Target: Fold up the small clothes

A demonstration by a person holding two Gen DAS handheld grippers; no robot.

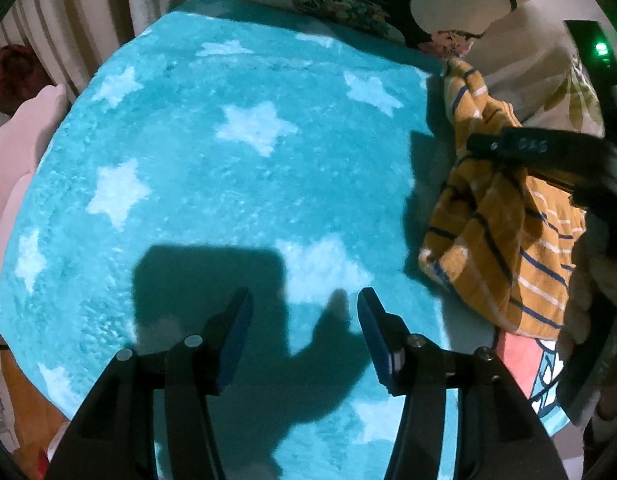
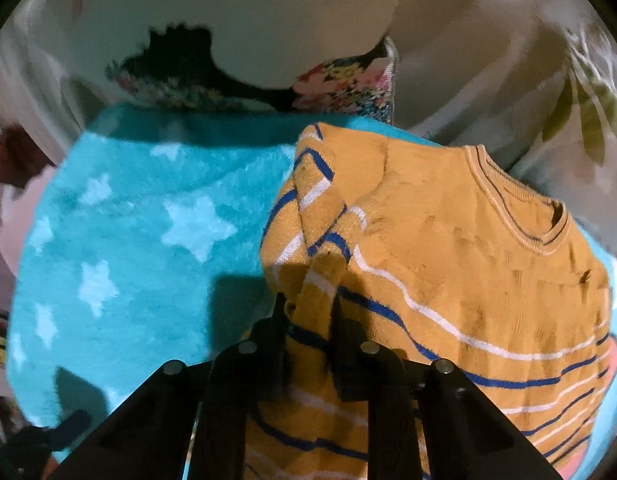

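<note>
**Inspector:** Sweater (image 2: 448,248), mustard with blue and white stripes, lies at the right edge of the turquoise star blanket (image 1: 236,168). Your right claw (image 2: 308,308) has its jaws drawn in tight on a bunched fold of that knit; the cloth stands up between the pads.

**Operator:** And my left?

**Inspector:** Your left claw (image 1: 304,336) hangs over bare blanket near the front edge, jaws about half apart, blue pads (image 1: 236,336) showing, nothing between them. It touches no garment. Its shadow falls on the pile directly ahead.

**Operator:** Anything under the sweater?

**Inspector:** A second garment (image 1: 524,368), pink and pale with a printed figure, shows below the sweater's hem at the front right corner. I cannot tell how far it runs beneath. From your left wrist view the sweater is crumpled, partly lifted where the right claw has it. The ribbed collar (image 2: 520,216) faces the far right corner. A floral cloth (image 2: 348,80) lies past the blanket's far edge.
</note>
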